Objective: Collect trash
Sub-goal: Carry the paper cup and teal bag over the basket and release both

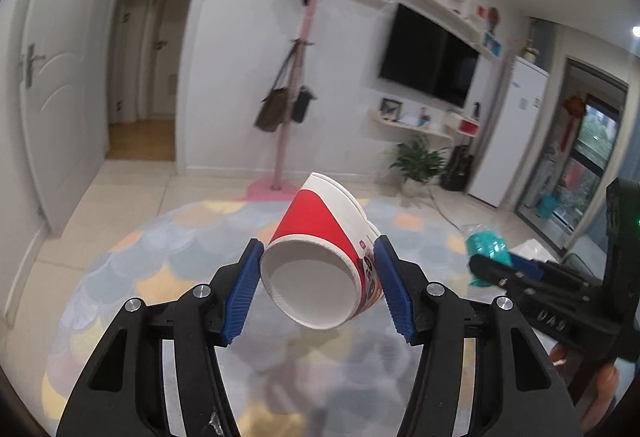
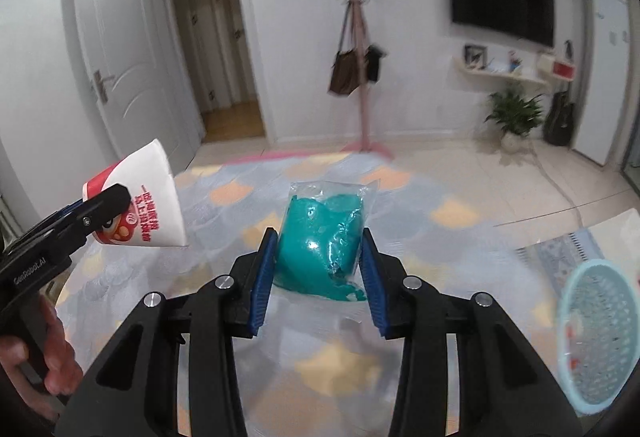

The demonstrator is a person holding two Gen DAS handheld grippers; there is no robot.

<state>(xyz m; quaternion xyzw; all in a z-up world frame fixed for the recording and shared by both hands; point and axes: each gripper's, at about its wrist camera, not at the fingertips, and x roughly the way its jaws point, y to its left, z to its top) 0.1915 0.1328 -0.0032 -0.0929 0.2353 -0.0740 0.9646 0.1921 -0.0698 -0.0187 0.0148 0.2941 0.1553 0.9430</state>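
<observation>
My left gripper [image 1: 318, 265] is shut on a red and white paper cup [image 1: 320, 237], held on its side in the air with its open mouth toward the camera. The cup also shows at the left of the right wrist view [image 2: 148, 205], gripped by the left gripper [image 2: 106, 207]. My right gripper [image 2: 320, 257] is shut on a clear plastic bag with teal contents [image 2: 322, 241], held above the rug. In the left wrist view the teal bag [image 1: 486, 247] and the right gripper [image 1: 496, 269] sit at the right.
A light blue mesh basket [image 2: 596, 333] lies at the lower right. A pastel scale-patterned rug [image 1: 168, 261] covers the floor below. A pink coat rack [image 1: 296, 85] with bags, a potted plant [image 1: 418, 161], a wall TV [image 1: 428, 57] and a white fridge [image 1: 516, 129] stand beyond.
</observation>
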